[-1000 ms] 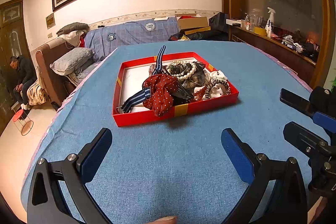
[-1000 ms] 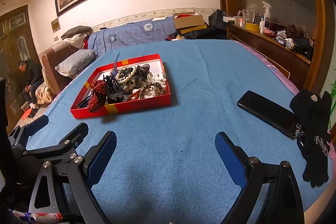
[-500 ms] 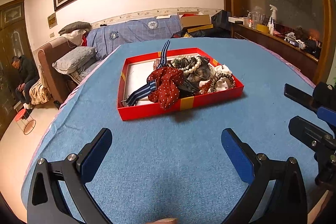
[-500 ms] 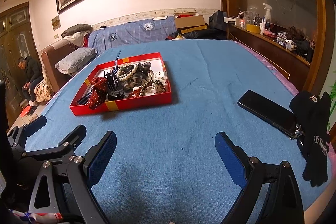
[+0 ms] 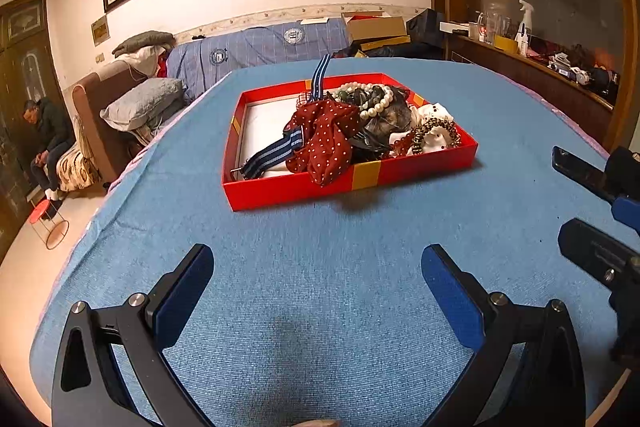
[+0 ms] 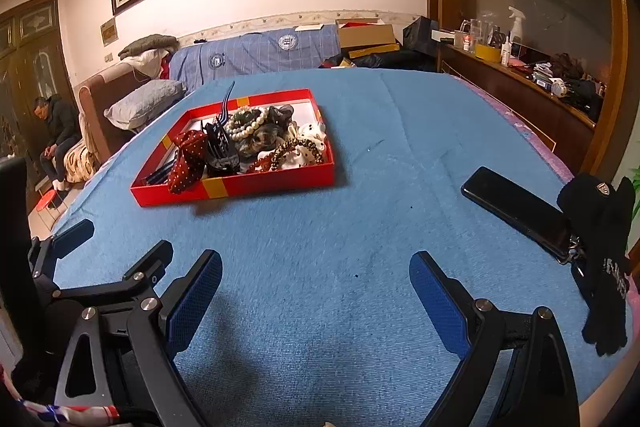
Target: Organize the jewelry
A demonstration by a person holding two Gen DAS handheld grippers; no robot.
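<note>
A red tray (image 5: 280, 187) sits on the blue table, also seen in the right wrist view (image 6: 264, 183). It holds a red dotted scarf (image 5: 328, 139), a striped blue ribbon (image 5: 272, 157), a pearl bracelet (image 5: 374, 109), a beaded bracelet (image 5: 434, 131) and a black hair claw (image 6: 220, 147). My left gripper (image 5: 316, 267) is open and empty, short of the tray. My right gripper (image 6: 316, 275) is open and empty, right of the left one and nearer than the tray.
A black phone (image 6: 516, 213) and a black glove (image 6: 604, 259) lie at the table's right edge. A sofa (image 5: 256, 55) stands behind the table. A wooden counter with bottles (image 6: 516, 67) runs along the right. A person (image 5: 48, 143) sits at far left.
Both grippers have moved slightly; the tray sits a little more to the right in each view. Both stay open and empty.
</note>
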